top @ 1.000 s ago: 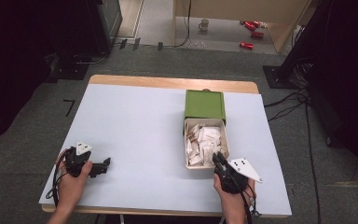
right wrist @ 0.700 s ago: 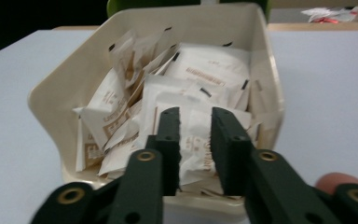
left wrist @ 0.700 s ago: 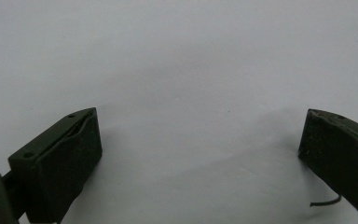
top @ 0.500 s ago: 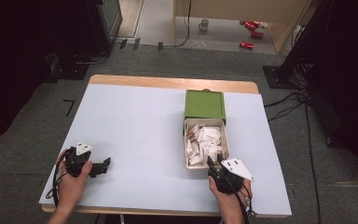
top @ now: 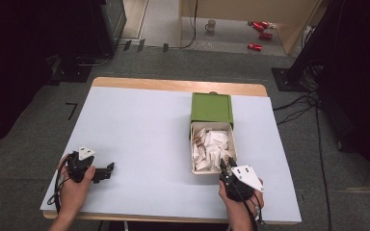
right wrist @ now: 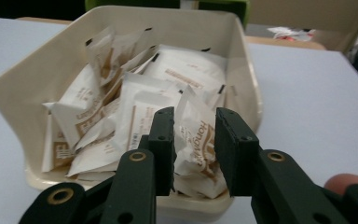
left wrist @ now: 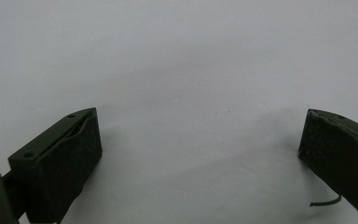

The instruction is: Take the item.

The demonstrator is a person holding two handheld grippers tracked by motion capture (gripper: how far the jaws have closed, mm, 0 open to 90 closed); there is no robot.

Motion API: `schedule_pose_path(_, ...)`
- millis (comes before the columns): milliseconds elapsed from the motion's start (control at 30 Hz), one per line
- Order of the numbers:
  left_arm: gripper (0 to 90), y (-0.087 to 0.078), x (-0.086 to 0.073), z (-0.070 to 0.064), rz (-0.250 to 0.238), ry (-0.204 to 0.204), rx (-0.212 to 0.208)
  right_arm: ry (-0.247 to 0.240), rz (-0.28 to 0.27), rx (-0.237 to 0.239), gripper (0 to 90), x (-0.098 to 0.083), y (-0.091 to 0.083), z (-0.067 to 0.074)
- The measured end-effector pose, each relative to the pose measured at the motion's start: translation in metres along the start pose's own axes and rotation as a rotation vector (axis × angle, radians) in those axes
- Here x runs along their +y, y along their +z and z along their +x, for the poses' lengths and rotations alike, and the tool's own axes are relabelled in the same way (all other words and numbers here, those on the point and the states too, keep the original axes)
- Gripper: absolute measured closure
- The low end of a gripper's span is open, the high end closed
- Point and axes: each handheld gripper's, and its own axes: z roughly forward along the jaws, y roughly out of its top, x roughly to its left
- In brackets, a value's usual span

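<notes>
The right gripper point(right wrist: 193, 140), its fingers point(right wrist: 163, 135) just closing, is pinching a white paper packet point(right wrist: 196, 140) in the cream plastic tray point(top: 231, 144) near the counter's point(top: 139, 130) front right corner, starting a pick-up, while the left gripper's point(left wrist: 198, 154) fingers are spread wide.

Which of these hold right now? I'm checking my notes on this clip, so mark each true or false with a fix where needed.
1. The cream tray holds white sachets. True.
2. The green box sits nearer the person than the tray. False: it lies beyond the tray.
3. A sachet stands between the right gripper's jaws. True.
4. The left gripper holds a sachet. False: its jaws stand wide apart over the bare table.
</notes>
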Motion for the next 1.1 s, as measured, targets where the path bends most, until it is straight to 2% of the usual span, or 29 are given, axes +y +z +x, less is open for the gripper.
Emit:
schedule_pose_path(67,0.0,0.0,0.0,0.0,0.0,0.0,0.0,-0.011,-0.003,-0.036,71.5,0.001,-0.001,-0.001)
schedule_pose_path(300,0.0,0.0,0.0,0.0,0.0,-0.001,-0.001,-0.028,0.027,-0.046,75.4,-0.005,0.005,-0.001)
schedule_pose_path(467,0.0,0.0,0.0,0.0,0.0,0.0,0.0,-0.041,0.038,-0.068,84.1,-0.007,0.009,-0.002)
schedule_pose_path(600,0.0,0.0,0.0,0.0,0.0,0.0,0.0,-0.025,0.036,-0.052,87.9,-0.004,0.008,-0.004)
schedule_pose_path(933,0.0,0.0,0.0,0.0,0.0,-0.002,-0.001,0.019,-0.001,-0.005,88.8,0.009,0.001,-0.006)
schedule_pose_path(1100,0.0,0.0,0.0,0.0,0.0,-0.001,-0.001,0.024,-0.02,0.009,88.9,0.016,-0.002,-0.003)
